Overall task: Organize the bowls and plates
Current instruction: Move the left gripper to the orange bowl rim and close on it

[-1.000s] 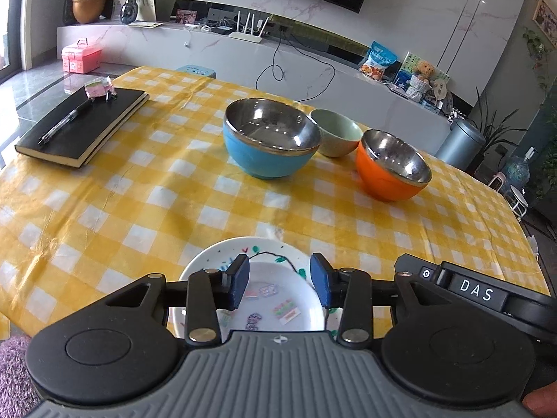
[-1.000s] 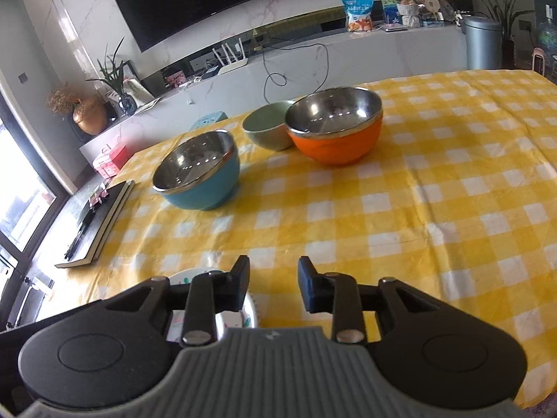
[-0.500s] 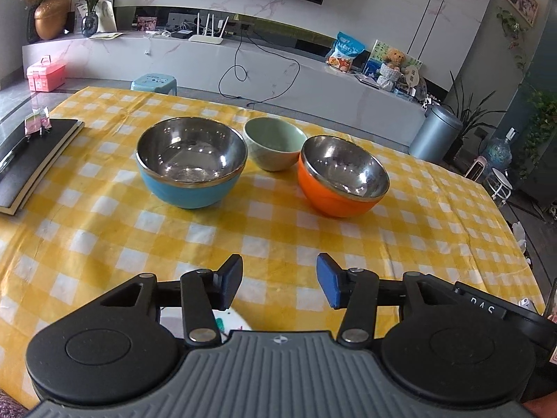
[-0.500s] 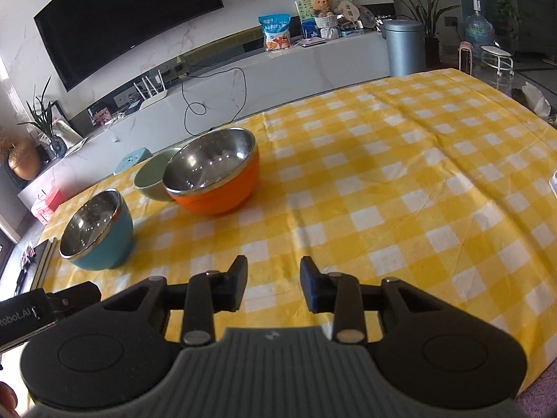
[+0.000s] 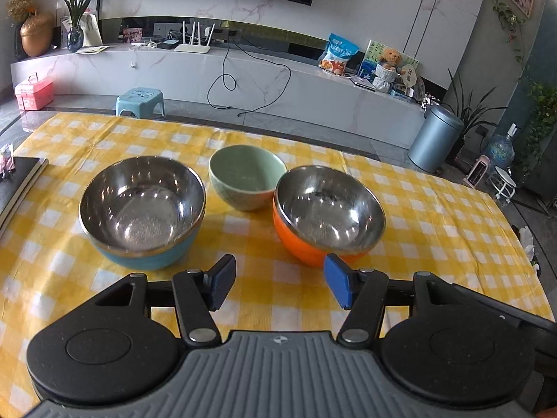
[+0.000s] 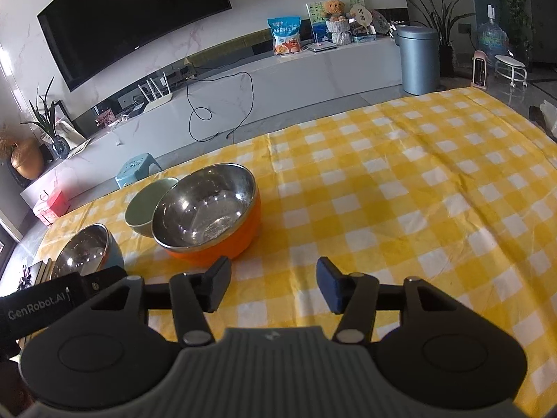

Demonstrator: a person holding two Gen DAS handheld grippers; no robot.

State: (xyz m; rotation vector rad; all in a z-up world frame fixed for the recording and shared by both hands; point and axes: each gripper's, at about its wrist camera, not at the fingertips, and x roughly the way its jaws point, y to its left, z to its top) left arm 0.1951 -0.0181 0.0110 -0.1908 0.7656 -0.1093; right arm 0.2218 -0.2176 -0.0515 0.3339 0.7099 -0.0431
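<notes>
Three bowls stand on the yellow checked table. A blue steel-lined bowl (image 5: 142,209) is on the left, a small green bowl (image 5: 247,176) behind the middle, and an orange steel-lined bowl (image 5: 327,214) on the right. My left gripper (image 5: 278,285) is open and empty, just in front of the gap between the blue and orange bowls. My right gripper (image 6: 273,284) is open and empty, in front and to the right of the orange bowl (image 6: 209,214). The green bowl (image 6: 148,209) and blue bowl (image 6: 87,249) lie to its left. No plate is in view.
A black notebook (image 5: 17,188) lies at the table's left edge. The left gripper's body (image 6: 41,306) shows at the left of the right wrist view. Bare tablecloth (image 6: 435,191) spreads to the right of the orange bowl. A TV counter stands behind the table.
Both grippers have opened wider. The left gripper has moved forward, away from the white patterned plate, which is out of view now. The right view has swung right and closer to the orange bowl.
</notes>
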